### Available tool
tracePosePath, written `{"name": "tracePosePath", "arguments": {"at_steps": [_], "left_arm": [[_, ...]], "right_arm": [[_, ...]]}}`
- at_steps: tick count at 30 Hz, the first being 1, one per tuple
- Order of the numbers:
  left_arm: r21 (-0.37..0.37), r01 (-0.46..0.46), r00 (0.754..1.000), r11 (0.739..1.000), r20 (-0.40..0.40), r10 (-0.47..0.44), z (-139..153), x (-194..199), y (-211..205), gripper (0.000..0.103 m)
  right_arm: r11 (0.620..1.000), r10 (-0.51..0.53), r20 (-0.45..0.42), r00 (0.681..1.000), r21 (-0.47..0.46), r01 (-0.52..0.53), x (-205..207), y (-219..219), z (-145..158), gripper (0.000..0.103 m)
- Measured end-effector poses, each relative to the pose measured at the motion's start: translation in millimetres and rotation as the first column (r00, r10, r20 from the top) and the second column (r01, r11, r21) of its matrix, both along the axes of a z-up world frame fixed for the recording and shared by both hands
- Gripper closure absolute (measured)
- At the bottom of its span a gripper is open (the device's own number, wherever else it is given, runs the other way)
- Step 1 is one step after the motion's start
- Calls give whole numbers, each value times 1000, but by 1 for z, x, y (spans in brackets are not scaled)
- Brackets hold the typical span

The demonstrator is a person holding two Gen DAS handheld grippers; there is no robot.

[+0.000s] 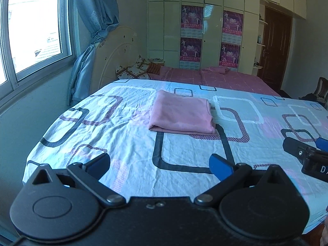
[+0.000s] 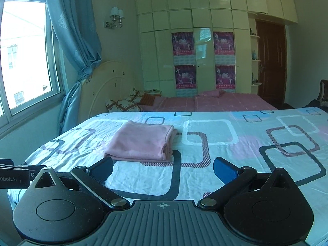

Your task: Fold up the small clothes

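A pink garment (image 1: pixel 181 112) lies folded into a flat rectangle on the patterned bedsheet (image 1: pixel 127 147). It also shows in the right wrist view (image 2: pixel 143 141), left of centre. My left gripper (image 1: pixel 160 165) is open and empty, held above the sheet in front of the garment, apart from it. My right gripper (image 2: pixel 163 171) is open and empty, in front and to the right of the garment. The right gripper shows at the right edge of the left wrist view (image 1: pixel 307 153).
The sheeted surface ends at the left near a wall under a window (image 1: pixel 30 30) with a blue curtain (image 1: pixel 92 41). Behind stands a bed with a pink cover (image 1: pixel 215 78) and pillows (image 1: pixel 135 69), then a wardrobe (image 1: pixel 205 20) and a brown door (image 1: pixel 274 45).
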State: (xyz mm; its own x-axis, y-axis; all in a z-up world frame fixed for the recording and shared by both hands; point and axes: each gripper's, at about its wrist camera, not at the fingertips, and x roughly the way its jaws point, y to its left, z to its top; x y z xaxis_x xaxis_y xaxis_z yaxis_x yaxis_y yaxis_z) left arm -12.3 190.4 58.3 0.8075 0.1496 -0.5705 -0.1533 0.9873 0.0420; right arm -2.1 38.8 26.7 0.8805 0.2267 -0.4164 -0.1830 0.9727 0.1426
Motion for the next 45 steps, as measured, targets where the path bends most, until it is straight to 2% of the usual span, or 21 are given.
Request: {"name": "tracePosePath", "arguments": {"at_steps": [45], "left_arm": [[12, 7, 1000, 1000, 10, -7, 4, 10, -5, 1]], "right_arm": [[999, 27, -17, 1000, 20, -26, 9, -1, -2, 0]]}}
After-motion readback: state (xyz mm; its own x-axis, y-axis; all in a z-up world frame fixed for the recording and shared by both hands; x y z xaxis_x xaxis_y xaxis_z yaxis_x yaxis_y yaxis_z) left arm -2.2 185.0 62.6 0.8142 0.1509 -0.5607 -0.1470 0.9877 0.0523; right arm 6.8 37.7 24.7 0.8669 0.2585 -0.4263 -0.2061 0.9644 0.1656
